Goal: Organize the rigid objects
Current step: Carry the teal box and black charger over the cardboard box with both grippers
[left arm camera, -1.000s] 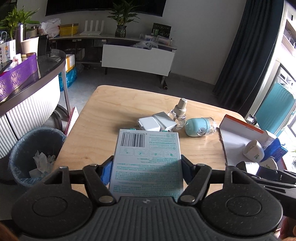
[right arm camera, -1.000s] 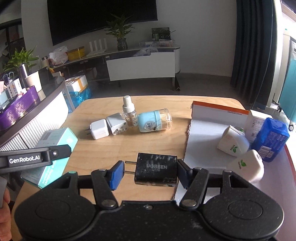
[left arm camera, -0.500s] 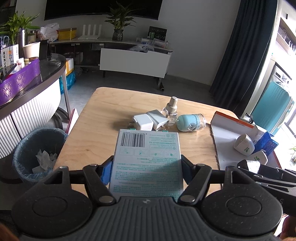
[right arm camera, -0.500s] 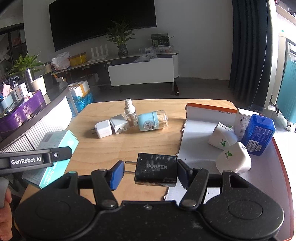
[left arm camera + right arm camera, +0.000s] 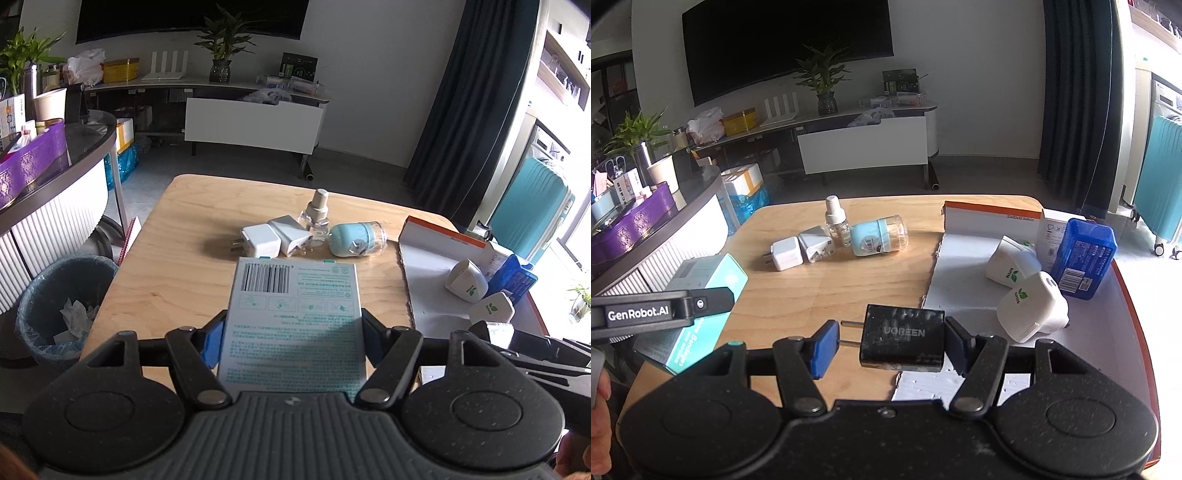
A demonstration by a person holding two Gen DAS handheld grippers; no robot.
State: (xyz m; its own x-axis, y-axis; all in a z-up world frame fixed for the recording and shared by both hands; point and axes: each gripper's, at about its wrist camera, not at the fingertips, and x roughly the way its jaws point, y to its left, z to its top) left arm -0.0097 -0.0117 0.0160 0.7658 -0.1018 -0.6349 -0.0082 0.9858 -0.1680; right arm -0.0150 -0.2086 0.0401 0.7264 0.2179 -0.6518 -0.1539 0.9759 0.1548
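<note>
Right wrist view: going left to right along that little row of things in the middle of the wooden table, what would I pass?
Small white square plug adapter → grey-white charger lying tilted → upright clear glass bottle with white cap → pale blue-capped clear jar lying on its side.

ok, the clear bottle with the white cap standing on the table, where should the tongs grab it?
Take the clear bottle by its round body below the narrow white cap, coming in level from the open far side. It stands upright, with the white charger and the lying blue container crowding its near sides.
</note>
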